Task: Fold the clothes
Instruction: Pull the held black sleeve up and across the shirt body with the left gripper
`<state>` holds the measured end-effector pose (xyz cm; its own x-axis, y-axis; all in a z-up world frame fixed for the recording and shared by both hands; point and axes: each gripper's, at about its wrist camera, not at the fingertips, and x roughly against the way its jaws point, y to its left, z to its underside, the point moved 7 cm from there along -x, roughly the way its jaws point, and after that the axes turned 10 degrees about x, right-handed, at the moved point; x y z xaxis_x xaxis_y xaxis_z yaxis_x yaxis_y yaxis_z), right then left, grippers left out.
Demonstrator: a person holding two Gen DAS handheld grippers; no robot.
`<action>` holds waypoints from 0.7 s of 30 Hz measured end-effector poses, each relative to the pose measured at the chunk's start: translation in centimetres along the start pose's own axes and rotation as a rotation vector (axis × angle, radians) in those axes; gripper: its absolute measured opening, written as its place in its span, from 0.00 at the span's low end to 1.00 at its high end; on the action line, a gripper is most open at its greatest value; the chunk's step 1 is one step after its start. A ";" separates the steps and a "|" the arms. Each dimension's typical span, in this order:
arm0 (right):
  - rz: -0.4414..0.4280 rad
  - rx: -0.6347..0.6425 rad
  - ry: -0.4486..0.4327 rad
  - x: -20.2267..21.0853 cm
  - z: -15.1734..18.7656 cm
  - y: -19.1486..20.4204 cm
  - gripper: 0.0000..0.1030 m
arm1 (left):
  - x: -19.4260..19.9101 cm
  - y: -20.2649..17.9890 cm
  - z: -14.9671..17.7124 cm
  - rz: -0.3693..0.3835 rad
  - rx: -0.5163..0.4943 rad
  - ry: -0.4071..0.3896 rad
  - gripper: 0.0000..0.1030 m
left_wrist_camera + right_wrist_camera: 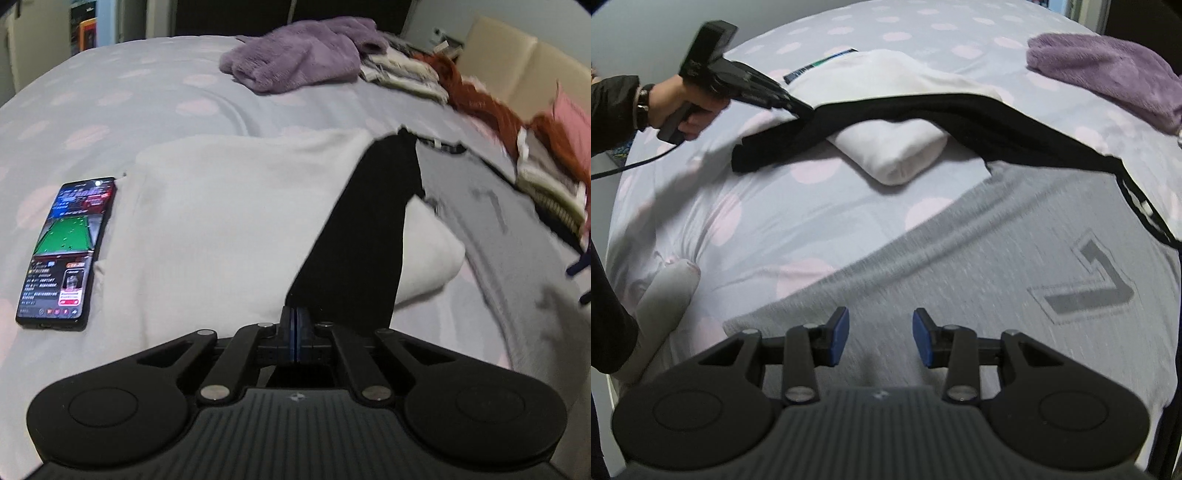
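A grey shirt with a printed numeral and black sleeves lies spread on the dotted bedsheet. Its long black sleeve stretches across a folded white garment. My left gripper is shut on the end of that sleeve; in the right wrist view a hand holds this left gripper at the sleeve, whose tip droops to the sheet. My right gripper hangs open just above the shirt's lower body, with only flat grey cloth seen between its blue pads.
A lit phone lies on the sheet left of the white garment. A purple fleece sits at the far side of the bed. Several folded and rust-coloured clothes line the right edge.
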<state>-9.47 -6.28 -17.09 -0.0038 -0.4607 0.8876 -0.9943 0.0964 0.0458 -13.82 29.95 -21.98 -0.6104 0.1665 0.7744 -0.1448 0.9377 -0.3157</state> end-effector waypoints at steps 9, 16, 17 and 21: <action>-0.022 0.010 -0.013 -0.8 -0.4 0.1 0.40 | 3.5 3.8 -5.2 -0.061 0.150 -0.150 0.00; -0.032 0.011 -0.008 -0.7 0.2 0.7 0.40 | 2.2 6.0 -7.5 -0.137 0.244 -0.153 0.00; -0.030 0.007 -0.006 -0.7 0.4 0.6 0.40 | 1.6 6.1 -7.4 -0.157 0.234 -0.119 0.00; -0.025 -0.008 -0.003 -0.4 0.7 0.4 0.41 | 0.3 6.7 -6.5 -0.228 0.209 -0.051 0.00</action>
<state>-9.94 -6.69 -17.77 0.0203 -0.4653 0.8849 -0.9932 0.0919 0.0712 -9.91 38.29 -20.36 -0.5811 -0.0617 0.8115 -0.4362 0.8654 -0.2466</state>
